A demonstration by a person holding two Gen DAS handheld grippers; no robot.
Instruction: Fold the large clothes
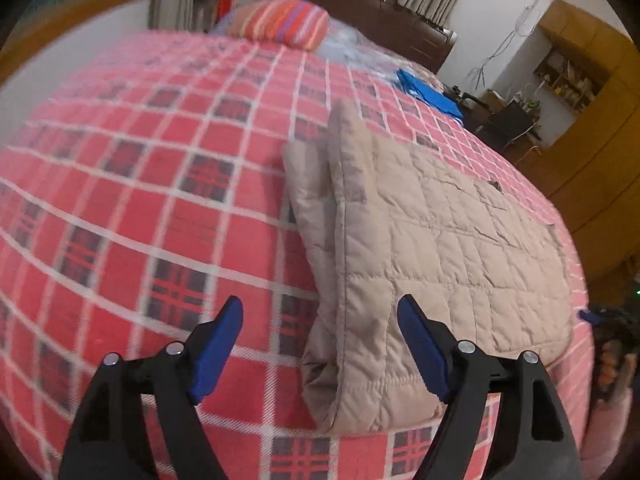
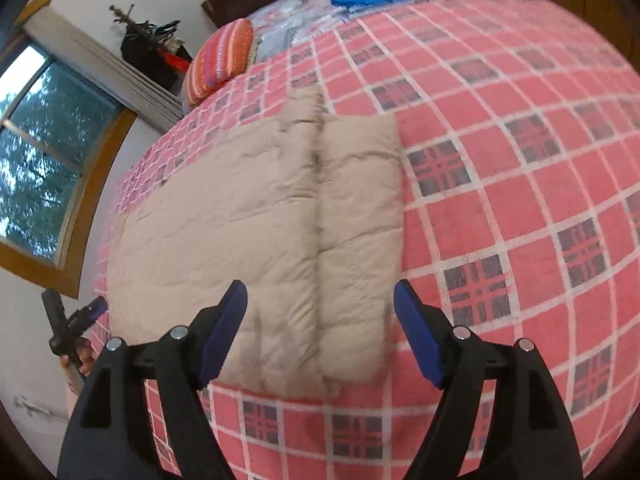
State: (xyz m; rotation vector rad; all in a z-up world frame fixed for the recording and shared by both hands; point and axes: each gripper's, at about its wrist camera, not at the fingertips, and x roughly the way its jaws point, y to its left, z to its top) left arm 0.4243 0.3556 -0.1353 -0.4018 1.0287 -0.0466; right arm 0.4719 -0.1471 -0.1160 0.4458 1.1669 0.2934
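**Quilted jacket folded on the plaid bed, both grippers spread and empty**

The beige quilted jacket [image 1: 432, 240] lies folded into a rough rectangle on the red plaid bedspread [image 1: 132, 184]. In the left wrist view a padded sleeve or side panel is doubled along its left edge, forming a thick roll that runs from about 12 o'clock down to 6 o'clock of the garment. In the right wrist view the same jacket [image 2: 256, 224] shows a lengthwise crease, with a narrower panel on the 3 o'clock side.

Around it, a striped red cushion [image 1: 282, 20] sits at the jacket's 11 o'clock near the dark headboard [image 1: 360, 4], and a blue folded item [image 1: 428, 94] lies at about 1 o'clock on pale bedding. Nothing rests on the jacket.

The left gripper [image 1: 320, 344] hovers above the near edge of the bed, jaws spread wide and holding nothing; the jacket's rolled near corner shows between its fingers. The right gripper [image 2: 320, 336] is likewise wide apart and empty, with the jacket's near end framed between its blue pads [image 2: 222, 336]. At 9 o'clock in the right wrist view the other gripper and a hand [image 2: 76, 354] appear by the bed's edge.
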